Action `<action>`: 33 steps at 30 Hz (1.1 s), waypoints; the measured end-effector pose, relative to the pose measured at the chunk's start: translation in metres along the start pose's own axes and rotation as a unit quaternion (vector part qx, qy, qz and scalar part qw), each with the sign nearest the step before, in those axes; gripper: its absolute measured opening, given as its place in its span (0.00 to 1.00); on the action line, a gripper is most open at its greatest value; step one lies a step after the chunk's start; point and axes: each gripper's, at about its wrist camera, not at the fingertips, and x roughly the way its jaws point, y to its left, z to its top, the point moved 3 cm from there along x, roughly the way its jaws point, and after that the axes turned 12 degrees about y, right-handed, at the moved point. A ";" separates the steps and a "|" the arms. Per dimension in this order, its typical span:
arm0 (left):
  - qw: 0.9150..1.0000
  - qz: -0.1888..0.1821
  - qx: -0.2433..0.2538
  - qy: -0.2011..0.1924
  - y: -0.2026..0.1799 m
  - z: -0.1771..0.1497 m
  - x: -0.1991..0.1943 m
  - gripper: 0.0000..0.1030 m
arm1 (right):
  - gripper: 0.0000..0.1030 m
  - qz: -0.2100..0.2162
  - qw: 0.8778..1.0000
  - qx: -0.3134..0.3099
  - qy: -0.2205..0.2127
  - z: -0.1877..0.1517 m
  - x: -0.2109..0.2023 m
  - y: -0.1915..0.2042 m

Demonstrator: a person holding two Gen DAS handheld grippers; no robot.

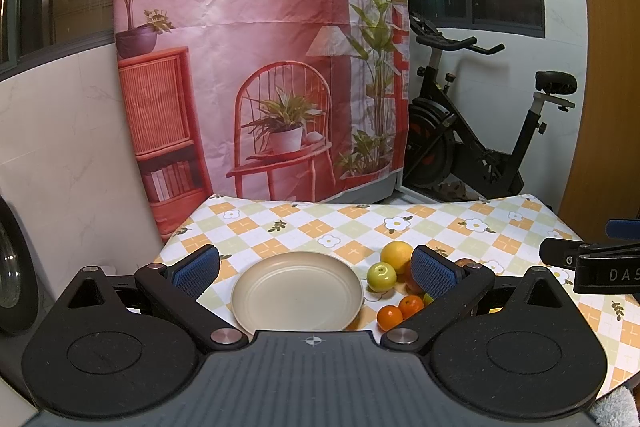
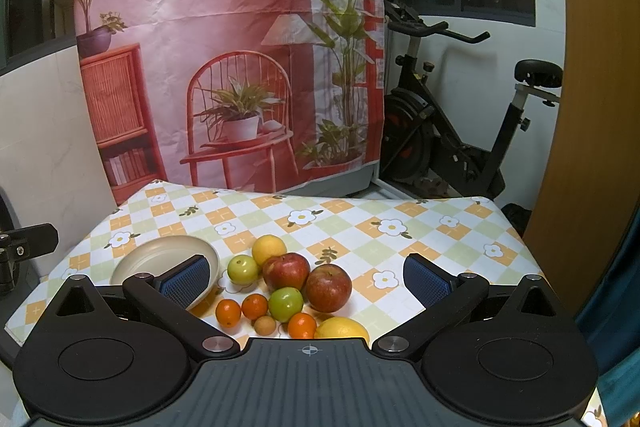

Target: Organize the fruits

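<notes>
Both the left gripper (image 1: 316, 269) and right gripper (image 2: 306, 277) hover spread and empty above a checked table (image 2: 360, 227), fruit pile (image 2: 288, 287) loose beside the empty plate (image 1: 298, 293) (nothing sorted yet), so a first pickup likely comes next.

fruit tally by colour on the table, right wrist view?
Red apples: 2
Green apples: 2
Yellow fruits: 2
Small orange fruits: 3
Small tan fruit: 1
Total: 10
</notes>
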 end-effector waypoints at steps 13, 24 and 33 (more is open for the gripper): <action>1.000 0.000 -0.002 -0.001 0.001 0.000 0.000 1.00 | 1.00 -0.001 1.000 -0.001 -0.001 -0.001 0.000 0.001; 1.000 0.001 -0.005 -0.002 0.002 0.001 -0.003 1.00 | 1.00 -0.001 1.000 -0.001 -0.003 -0.002 0.000 0.001; 1.000 0.005 -0.016 -0.015 0.005 -0.002 -0.016 1.00 | 1.00 0.017 1.000 -0.003 -0.019 0.008 -0.020 0.002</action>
